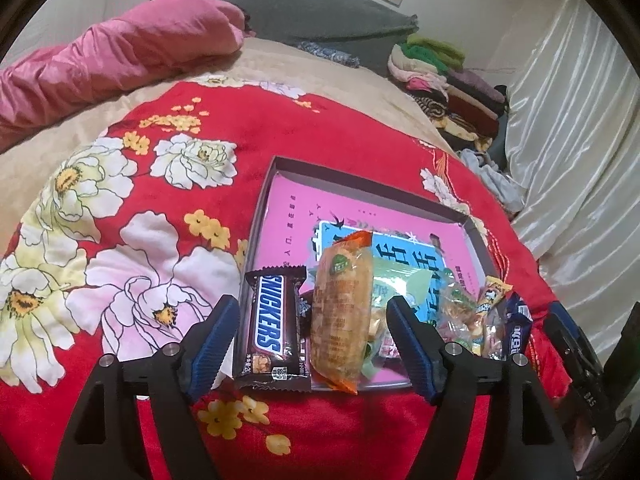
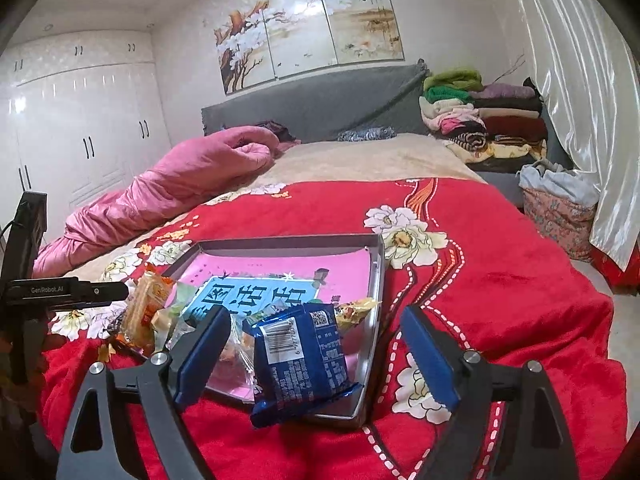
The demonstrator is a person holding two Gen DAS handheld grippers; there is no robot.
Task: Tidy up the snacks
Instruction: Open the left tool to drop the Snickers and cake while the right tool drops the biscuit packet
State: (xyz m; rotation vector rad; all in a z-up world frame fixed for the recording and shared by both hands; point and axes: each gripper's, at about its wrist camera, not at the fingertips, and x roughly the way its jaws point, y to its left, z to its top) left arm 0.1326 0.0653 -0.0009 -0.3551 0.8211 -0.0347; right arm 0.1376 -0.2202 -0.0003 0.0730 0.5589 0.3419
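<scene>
While our left gripper (image 1: 312, 344) hovers with its jaws spread and nothing pinched, the shallow tray (image 1: 476, 236) lies ahead of it on the red floral blanket (image 1: 280, 136). Between its blue fingers (image 1: 216, 340) we see the Snickers bar (image 1: 272, 324) propped over the tray's near-left rim, just inside the left finger. Right of it, touching, the orange cracker packet (image 1: 340, 312) lies lengthwise on the pink printed sheet (image 1: 380, 216) that lines the tray. Beyond the right finger, small wrapped candies (image 1: 464, 316) pile in the near-right corner.

Our right gripper (image 2: 316, 356) also stands wide apart, gripping nothing. Between its fingers the blue packet (image 2: 300, 364) leans over the tray's near edge, clear of both pads. Behind the left finger we make out the candy pile and orange packet again.

Farther ahead lie a pink quilt (image 2: 168, 196) to the left and folded clothes (image 2: 480, 120) to the right, well apart from the tray.
</scene>
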